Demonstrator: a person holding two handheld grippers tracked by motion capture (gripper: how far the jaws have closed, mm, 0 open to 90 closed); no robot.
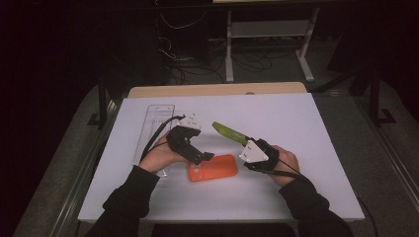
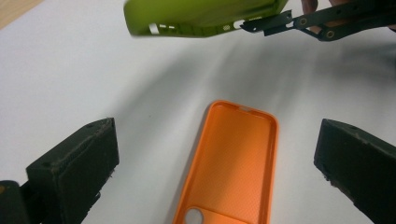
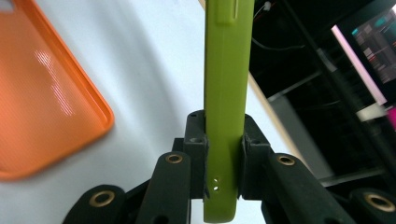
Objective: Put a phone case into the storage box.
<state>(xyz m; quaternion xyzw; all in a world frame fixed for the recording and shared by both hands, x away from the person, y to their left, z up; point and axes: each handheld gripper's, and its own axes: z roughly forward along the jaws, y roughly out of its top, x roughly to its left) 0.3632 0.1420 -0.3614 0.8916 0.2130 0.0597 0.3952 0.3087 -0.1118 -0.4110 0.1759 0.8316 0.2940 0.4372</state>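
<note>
Green case [image 3: 227, 93] clamped edge-on in my right gripper [image 3: 224, 154], left gripper [image 2: 215, 163] wide over orange case [image 2: 233, 163] (hollow side up) on table [image 1: 296, 123].

white table [image 1: 296, 128] — orange phone case [image 1: 213, 168], clear tray [image 1: 154, 123] on it

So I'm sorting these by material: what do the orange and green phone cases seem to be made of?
Orange case: looks like soft silicone or rubbery plastic, matte, with a fine dotted texture inside and a rounded lip. Green case: likely similar flexible plastic, smooth and slightly satin, with moulded button bumps and small punched holes; clamped edge-on in the right gripper. Neither can be confirmed by look alone.
</note>
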